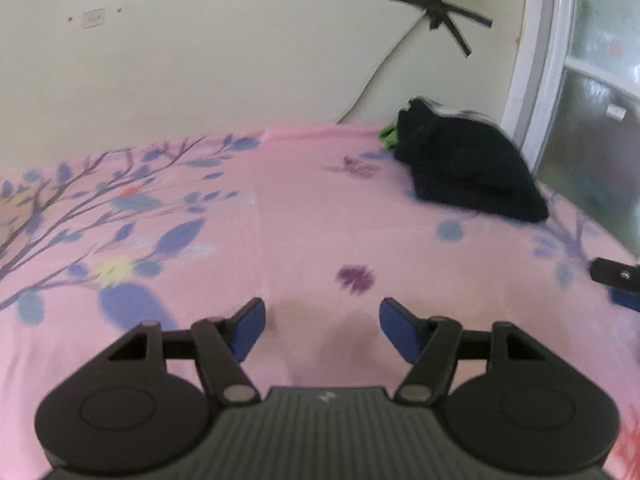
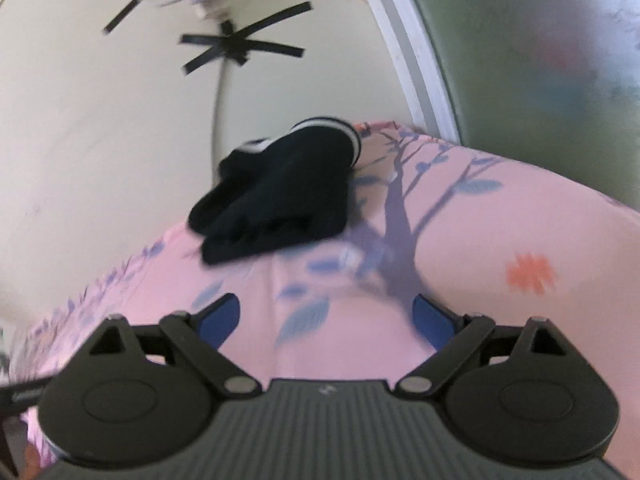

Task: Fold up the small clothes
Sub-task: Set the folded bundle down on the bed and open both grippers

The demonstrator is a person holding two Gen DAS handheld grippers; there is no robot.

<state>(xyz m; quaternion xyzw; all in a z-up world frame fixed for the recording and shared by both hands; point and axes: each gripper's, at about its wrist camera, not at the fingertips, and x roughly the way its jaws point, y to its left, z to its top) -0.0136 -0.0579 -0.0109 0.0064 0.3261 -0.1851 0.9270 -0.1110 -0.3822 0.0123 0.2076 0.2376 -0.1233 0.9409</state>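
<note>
A folded black garment with a white-striped band (image 1: pixel 468 160) lies at the far right corner of the pink floral sheet (image 1: pixel 304 216), close to the wall. It also shows in the right wrist view (image 2: pixel 280 192), ahead and slightly left of my right gripper. A bit of green cloth (image 1: pixel 387 136) peeks out behind it. My left gripper (image 1: pixel 322 330) is open and empty over bare sheet, well short of the garment. My right gripper (image 2: pixel 326 320) is open and empty, above the sheet (image 2: pixel 500 220). Its tip shows at the right edge of the left wrist view (image 1: pixel 618 280).
A cream wall (image 1: pixel 200 60) runs behind the bed, with black tape crosses (image 1: pixel 440 8) and a thin cable (image 1: pixel 372 76) hanging down. A white-framed frosted glass door (image 1: pixel 592 100) stands at the right, also in the right wrist view (image 2: pixel 520 40).
</note>
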